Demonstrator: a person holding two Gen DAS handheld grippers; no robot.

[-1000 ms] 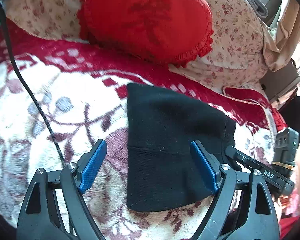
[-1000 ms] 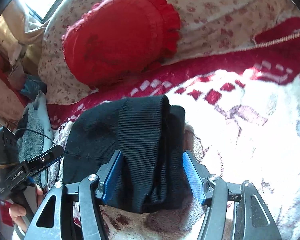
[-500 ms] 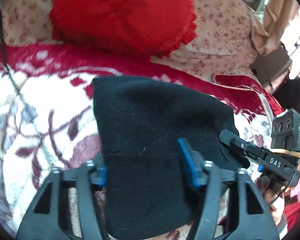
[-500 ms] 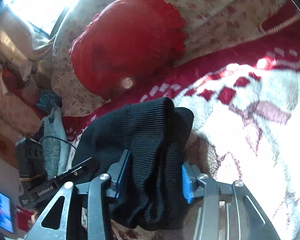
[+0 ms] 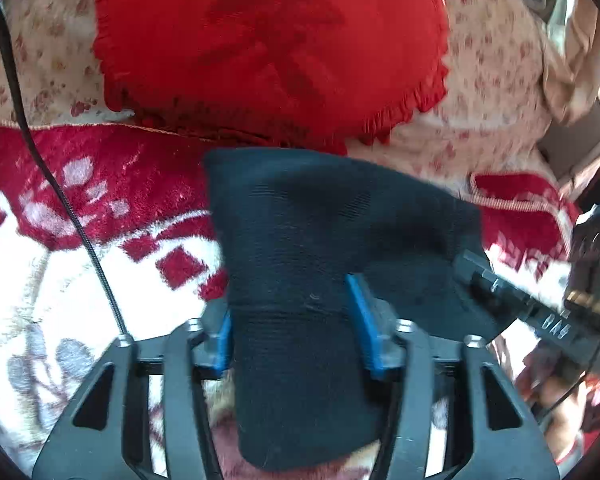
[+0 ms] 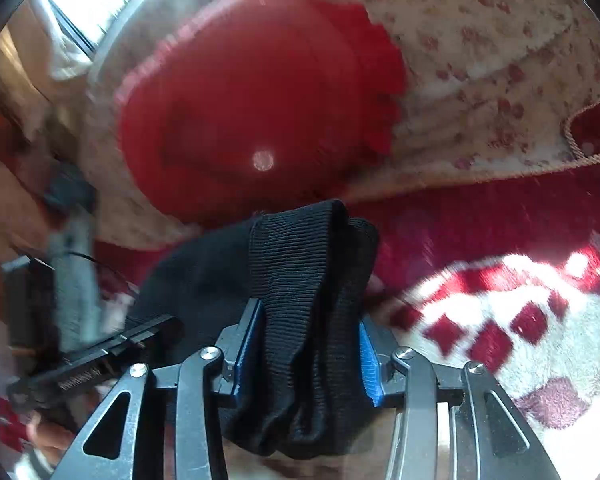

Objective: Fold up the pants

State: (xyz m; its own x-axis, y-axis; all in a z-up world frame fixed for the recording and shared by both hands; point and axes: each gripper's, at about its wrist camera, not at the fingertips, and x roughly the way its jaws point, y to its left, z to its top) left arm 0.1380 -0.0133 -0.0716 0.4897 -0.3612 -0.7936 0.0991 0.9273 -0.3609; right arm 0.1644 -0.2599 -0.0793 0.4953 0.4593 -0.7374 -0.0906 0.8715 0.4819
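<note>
- Left gripper (image 5: 292, 332): a folded layer of the black pants (image 5: 308, 280) fills the gap between its blue pads (image 5: 362, 320), which press the knit on both sides. The jaws have just eased wider within the last half second, yet the cloth is gripped.
- Right gripper (image 6: 306, 354): its blue pads (image 6: 367, 364) are clamped on a bunched, ribbed section of the pants (image 6: 300, 280). These jaws too have just opened somewhat, with the fabric between them.
- Pants: the bundle spans from one gripper to the other, rising ahead of the fingertips and hanging below the pads toward the camera.
- Beyond the fingertips: a red frilled cushion (image 5: 268, 44) against floral bedding (image 5: 492, 92).
- Beneath and to the sides of the fingers: a red and white patterned blanket (image 5: 100, 208).
- A black cable (image 5: 60, 192) runs left of the left fingers.
- Both views are motion-blurred.
</note>
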